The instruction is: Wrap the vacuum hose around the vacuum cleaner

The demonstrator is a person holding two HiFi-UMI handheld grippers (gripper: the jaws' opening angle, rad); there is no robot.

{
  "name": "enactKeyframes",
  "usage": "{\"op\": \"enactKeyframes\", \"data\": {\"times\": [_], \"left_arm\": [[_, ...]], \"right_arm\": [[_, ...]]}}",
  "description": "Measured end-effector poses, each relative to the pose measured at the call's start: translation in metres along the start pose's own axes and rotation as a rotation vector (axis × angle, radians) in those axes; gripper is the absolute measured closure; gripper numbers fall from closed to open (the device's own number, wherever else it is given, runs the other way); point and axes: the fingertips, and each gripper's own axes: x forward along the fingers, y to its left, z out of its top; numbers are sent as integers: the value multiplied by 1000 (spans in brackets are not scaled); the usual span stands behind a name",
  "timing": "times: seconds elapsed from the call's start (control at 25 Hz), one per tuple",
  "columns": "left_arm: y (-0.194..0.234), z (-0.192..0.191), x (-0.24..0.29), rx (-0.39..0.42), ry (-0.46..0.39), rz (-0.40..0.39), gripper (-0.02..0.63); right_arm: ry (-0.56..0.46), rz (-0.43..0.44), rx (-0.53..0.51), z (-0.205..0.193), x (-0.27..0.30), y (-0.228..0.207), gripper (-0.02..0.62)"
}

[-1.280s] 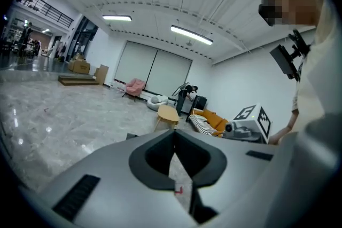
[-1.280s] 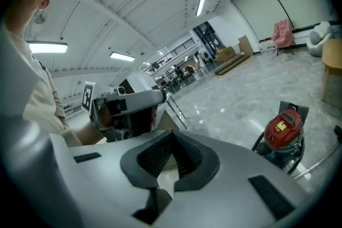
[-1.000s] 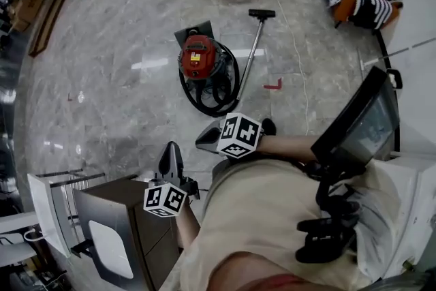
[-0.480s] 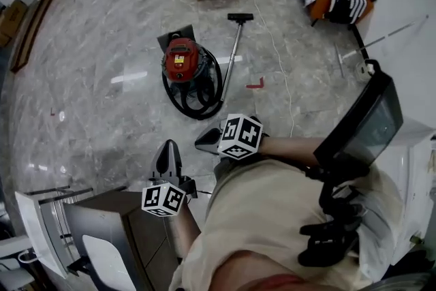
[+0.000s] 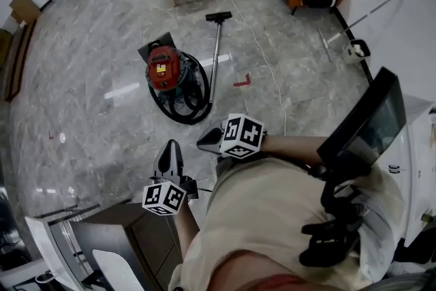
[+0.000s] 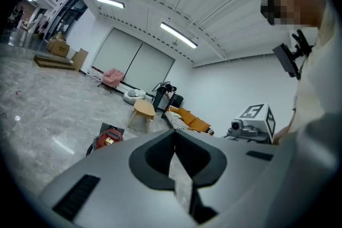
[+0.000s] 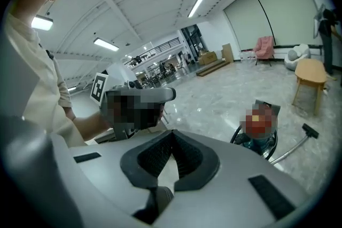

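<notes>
The left claw [image 6: 174, 135] is pressed fully closed with nothing in it, and the right claw [image 7: 171, 134] is likewise closed and empty. Both are held close to the person's body, well apart from the red vacuum cleaner [image 5: 163, 69] standing on the grey marble floor [image 5: 82, 99]. Its black hose [image 5: 180, 116] lies in loops on the floor against the canister's near side, and the metal wand [image 5: 214, 59] stretches away to the floor head [image 5: 219, 16].
</notes>
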Motion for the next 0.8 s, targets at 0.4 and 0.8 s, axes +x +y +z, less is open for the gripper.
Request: {"op": "enactKeyframes", "data": {"times": [0.4,0.8], "left_arm": [[-134,-26,73,95,56,-73,600],[-214,-77,78,60,86,68,600]], "right_arm": [[-127,-26,33,-46,-116,-21,592],[-135,122,128,-110,-183,-12,592]]}}
